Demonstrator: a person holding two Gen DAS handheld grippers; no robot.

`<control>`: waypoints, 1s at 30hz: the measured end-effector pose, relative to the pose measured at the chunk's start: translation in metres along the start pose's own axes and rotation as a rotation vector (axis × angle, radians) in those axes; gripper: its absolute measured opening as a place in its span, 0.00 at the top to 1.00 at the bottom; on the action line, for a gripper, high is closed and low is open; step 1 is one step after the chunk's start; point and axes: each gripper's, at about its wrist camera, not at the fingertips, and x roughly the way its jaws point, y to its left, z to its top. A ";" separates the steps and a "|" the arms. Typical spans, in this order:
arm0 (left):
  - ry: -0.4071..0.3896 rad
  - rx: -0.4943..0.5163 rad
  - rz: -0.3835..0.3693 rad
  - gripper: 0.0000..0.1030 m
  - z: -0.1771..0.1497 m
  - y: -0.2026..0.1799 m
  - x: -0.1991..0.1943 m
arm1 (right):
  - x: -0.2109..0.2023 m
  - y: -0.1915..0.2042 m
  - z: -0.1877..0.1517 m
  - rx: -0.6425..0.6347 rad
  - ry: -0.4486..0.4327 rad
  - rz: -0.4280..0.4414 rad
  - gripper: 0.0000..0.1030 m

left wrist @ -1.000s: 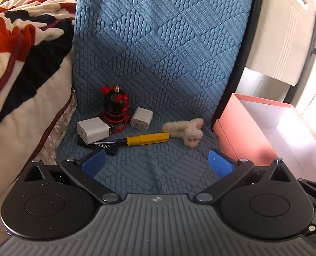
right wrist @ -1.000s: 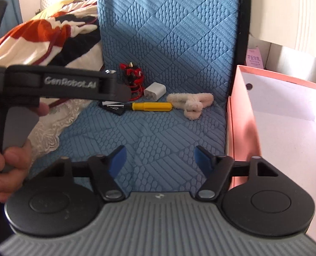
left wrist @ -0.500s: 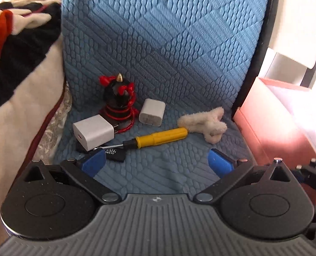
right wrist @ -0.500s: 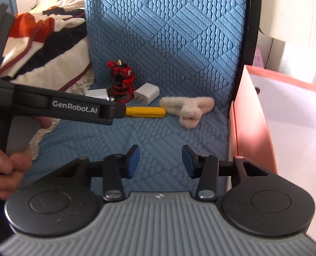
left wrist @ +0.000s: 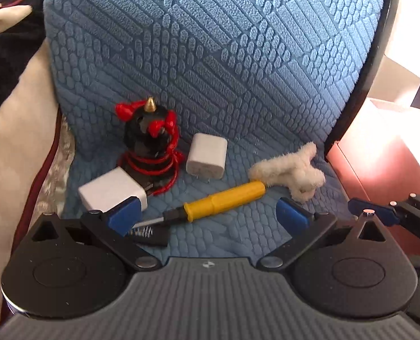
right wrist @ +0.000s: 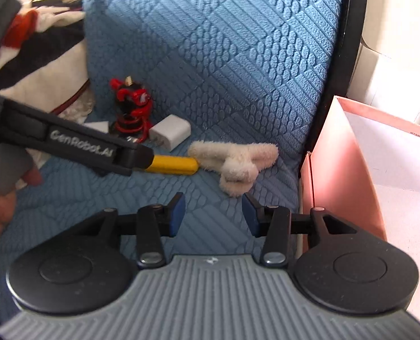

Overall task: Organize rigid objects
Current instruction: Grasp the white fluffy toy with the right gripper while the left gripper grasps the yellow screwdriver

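Both grippers stand released with nothing between their blue pads: the left gripper [left wrist: 207, 216] has its jaws spread wide, the right gripper [right wrist: 213, 214] has them parted more narrowly. From the right wrist view, the left tool's black arm marked "GenRobot.AI" crosses the picture and hides the shaft end of the yellow-handled screwdriver [left wrist: 224, 201].

That screwdriver lies flat on the blue quilted seat cushion [left wrist: 224, 65], just ahead of the left gripper, its thin metal shaft pointing left over a small black flat item [left wrist: 150, 235] whose print is too blurred to read. The left blue pad covers the near corner of 1 white square charger block [left wrist: 110, 189]. Touching the handle's far end is a cream fuzzy fabric piece [left wrist: 292, 172].

Farther back sit a 2nd white charger block [left wrist: 207, 155], prongs toward the camera, and a black round figurine wrapped in red cord with a gold tip [left wrist: 150, 133]. At right, a pink open cardboard box [right wrist: 349, 167] stands beside the cushion, cut off by the frame edge.
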 end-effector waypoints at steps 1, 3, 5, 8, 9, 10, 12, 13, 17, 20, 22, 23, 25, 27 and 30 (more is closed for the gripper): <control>-0.001 -0.006 -0.021 0.01 0.003 0.003 0.002 | 0.003 -0.002 0.003 0.000 -0.002 -0.004 0.54; 0.000 -0.023 -0.079 0.04 0.007 0.009 0.005 | 0.010 -0.008 0.009 0.000 -0.003 -0.007 0.54; 0.012 -0.036 -0.114 0.06 0.013 0.015 0.011 | 0.018 -0.014 0.015 0.007 -0.002 -0.006 0.54; 0.031 -0.046 -0.138 0.14 0.019 0.024 0.020 | 0.028 -0.019 0.021 -0.001 0.005 -0.014 0.54; 0.048 -0.061 -0.153 0.21 0.022 0.029 0.023 | 0.032 -0.020 0.023 -0.001 0.011 -0.015 0.54; 0.062 -0.078 -0.159 0.26 0.024 0.033 0.026 | 0.036 -0.021 0.025 -0.002 0.019 -0.017 0.54; 0.082 -0.093 -0.143 0.35 0.026 0.039 0.031 | 0.040 -0.020 0.027 -0.008 0.028 -0.030 0.54; 0.091 -0.088 -0.150 0.35 0.026 0.039 0.032 | 0.043 -0.020 0.029 -0.012 0.032 -0.029 0.54; 0.095 -0.071 -0.172 0.35 0.027 0.039 0.033 | 0.047 -0.016 0.030 -0.049 0.019 -0.049 0.52; 0.116 -0.038 -0.182 0.35 0.027 0.035 0.036 | 0.055 -0.019 0.031 -0.060 0.030 -0.065 0.55; 0.130 -0.011 -0.184 0.35 0.025 0.031 0.039 | 0.059 -0.025 0.031 -0.037 0.045 -0.077 0.54; 0.141 0.001 -0.182 0.35 0.024 0.029 0.040 | 0.061 -0.027 0.031 -0.030 0.053 -0.083 0.54; 0.156 0.029 -0.172 0.39 0.023 0.025 0.045 | 0.064 -0.030 0.032 -0.029 0.062 -0.084 0.54; 0.160 0.058 -0.155 0.39 0.020 0.022 0.049 | 0.067 -0.033 0.033 -0.030 0.068 -0.068 0.54; 0.184 0.094 -0.149 0.45 0.016 0.019 0.053 | 0.067 -0.034 0.033 -0.015 0.057 -0.045 0.54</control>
